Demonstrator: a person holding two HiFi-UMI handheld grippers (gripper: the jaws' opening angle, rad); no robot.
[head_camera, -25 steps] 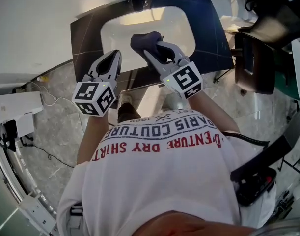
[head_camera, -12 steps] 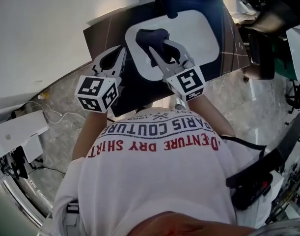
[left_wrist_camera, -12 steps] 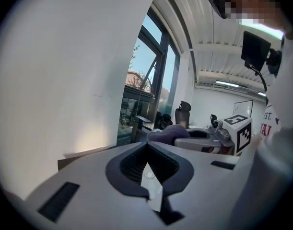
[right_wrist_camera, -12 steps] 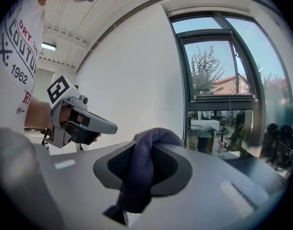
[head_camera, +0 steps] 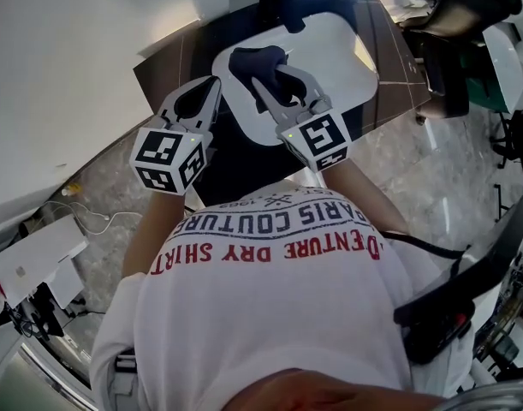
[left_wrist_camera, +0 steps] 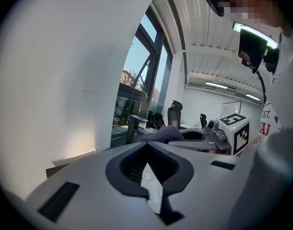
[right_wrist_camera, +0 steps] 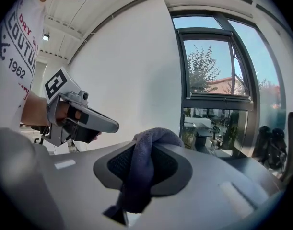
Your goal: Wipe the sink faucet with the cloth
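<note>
Dark blue cloth (head_camera: 254, 62), bunched: clamped in right gripper (head_camera: 275, 79), held over white sink (head_camera: 334, 54), near dark faucet (head_camera: 284, 7). Left gripper (head_camera: 210, 88): jaws closed, empty, above dark surface (head_camera: 171, 68) at the sink's left edge.

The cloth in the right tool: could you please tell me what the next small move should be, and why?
Probably ease the right tool forward until the cloth meets the faucet. The tool is shut on the dark cloth above the white sink, and the faucet stands just beyond it at the far rim, apparently untouched, so wiping cannot begin yet.
</note>
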